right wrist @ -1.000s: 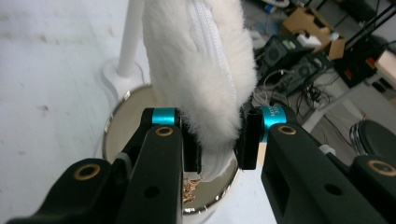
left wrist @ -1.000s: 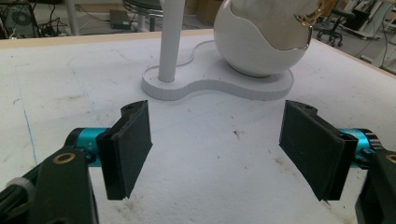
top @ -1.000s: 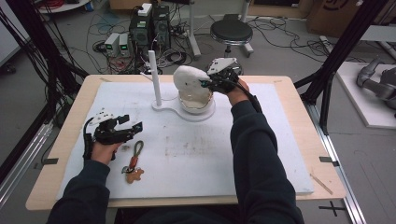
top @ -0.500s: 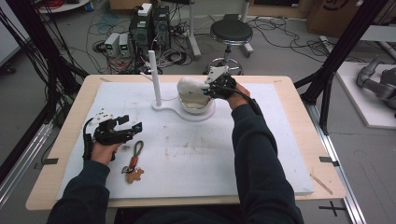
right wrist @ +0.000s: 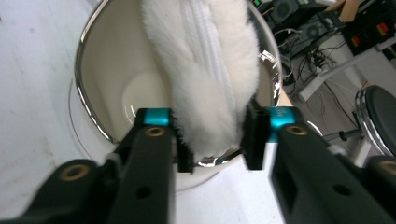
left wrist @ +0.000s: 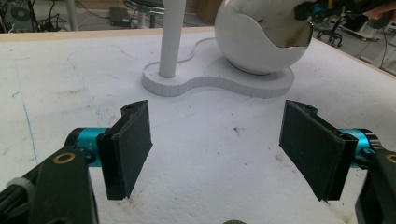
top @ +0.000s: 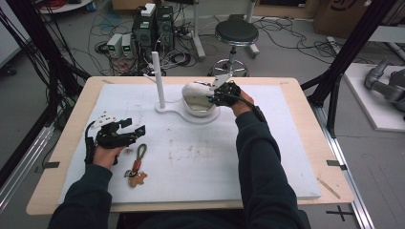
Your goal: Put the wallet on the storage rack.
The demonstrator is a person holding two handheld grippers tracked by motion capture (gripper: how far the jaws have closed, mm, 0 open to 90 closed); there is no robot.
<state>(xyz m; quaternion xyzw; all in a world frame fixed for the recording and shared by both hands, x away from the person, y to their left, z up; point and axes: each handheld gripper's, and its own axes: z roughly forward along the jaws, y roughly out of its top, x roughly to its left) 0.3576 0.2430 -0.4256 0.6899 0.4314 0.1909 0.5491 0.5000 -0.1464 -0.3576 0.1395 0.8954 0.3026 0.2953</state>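
Near the table's left front, a keychain (top: 136, 168) with a small gingerbread-like charm lies just right of the left gripper (top: 125, 134), too small to make out clearly. That gripper rests on the white mat (top: 191, 162), jaws spread wide, grasping nothing, unmoved from a second ago. Farther back, the right gripper (right wrist: 215, 137) is clenched on a white fluffy cloth (right wrist: 208, 70) with a ribbed strip, its long axis running away from the camera into the white egg-shaped bowl (top: 196, 98). The cloth's far end is cut off. The bowl has tipped lower since earlier, beside a white post (top: 158, 78).
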